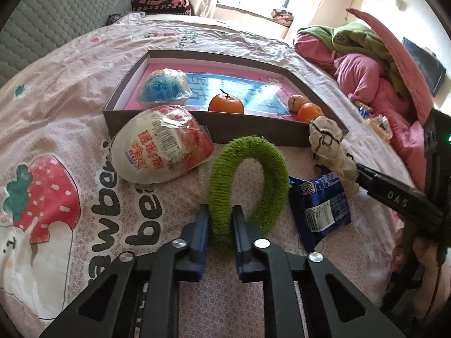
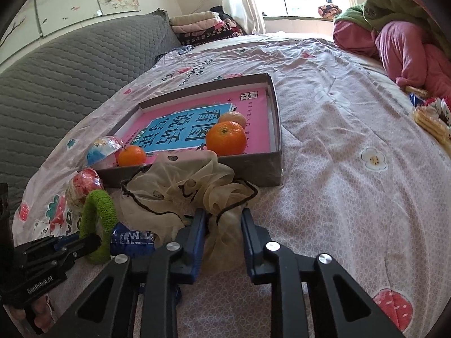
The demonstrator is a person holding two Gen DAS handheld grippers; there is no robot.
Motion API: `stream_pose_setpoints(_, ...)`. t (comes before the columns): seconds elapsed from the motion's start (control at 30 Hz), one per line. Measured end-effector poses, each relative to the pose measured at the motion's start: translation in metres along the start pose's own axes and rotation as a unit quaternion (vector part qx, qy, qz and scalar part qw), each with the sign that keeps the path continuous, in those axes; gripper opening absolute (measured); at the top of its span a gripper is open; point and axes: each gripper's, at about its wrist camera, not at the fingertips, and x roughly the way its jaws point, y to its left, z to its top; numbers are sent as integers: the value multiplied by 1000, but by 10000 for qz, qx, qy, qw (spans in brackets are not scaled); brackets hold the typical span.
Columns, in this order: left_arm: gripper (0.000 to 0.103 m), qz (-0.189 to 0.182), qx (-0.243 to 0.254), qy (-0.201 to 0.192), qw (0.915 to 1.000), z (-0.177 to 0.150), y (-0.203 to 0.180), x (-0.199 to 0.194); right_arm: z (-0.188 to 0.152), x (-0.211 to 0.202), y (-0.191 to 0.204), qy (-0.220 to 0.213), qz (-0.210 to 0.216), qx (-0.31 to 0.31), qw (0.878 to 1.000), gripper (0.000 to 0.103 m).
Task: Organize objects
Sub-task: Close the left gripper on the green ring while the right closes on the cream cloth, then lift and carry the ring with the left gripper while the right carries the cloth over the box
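- The left claw (image 1: 220,219) is closed narrowly on one leg of the green fuzzy ring (image 1: 248,180). It grips low on the loop, so the ring stands upright off the bed sheet (image 1: 70,98), a hold that suits lifting it clear.
- The right claw (image 2: 222,219) is pinched on a fold of the cream scarf (image 2: 186,188). The rest of the fabric bunches forward of the fingers and drapes against the front wall of the box. In the left wrist view the cloth hangs raised from the claw tip, so it appears partly lifted.
- The shallow grey box (image 1: 253,132) lies on the bed just beyond both claws. By judgement it is the collecting place, as it already holds sorted items.
- Inside the box are a blue wrapped egg toy (image 1: 163,87), an orange with a stem (image 1: 226,102), a second orange (image 1: 310,111) and a paler, duller fruit (image 1: 296,102) touching it, all resting on a pink and blue printed liner.
- Still outside are a red and white wrapped egg toy (image 1: 163,146) touching the box's front wall and a blue snack packet (image 1: 321,205) lying flat between the ring and the scarf.
- Judgement: the task is partway done; both claws hold items close to the box, ready for transfer over its low wall.
- Risk: the loose scarf may snag on the box wall or drag the snack packet.
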Motion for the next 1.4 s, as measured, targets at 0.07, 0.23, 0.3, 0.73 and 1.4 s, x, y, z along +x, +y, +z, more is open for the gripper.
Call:
stream_pose_setpoints(0.07,12,-106,-38,-22,9999,0,1,-2,1,-2,1,-58,3,-40,10000,20)
stream_pose_setpoints(0.23,12,-50,49,-79,9999,-1,-3,-5,5,-11,4,-275,-111,-175,9994,19)
stream_pose_setpoints(0.3,12,11,116,-149,9998,-1,-5,-7,6,-15,7,-376,-159,-259,9988,19)
stream_pose_setpoints(0.73,12,71,230,-209,9995,1,-8,-10,3,2,5,92,-101,-270,9995,17)
stream_pose_setpoints(1.4,12,44,201,-372,9991,2,-9,-17,7,-14,19,-367,-122,-668,9970,6)
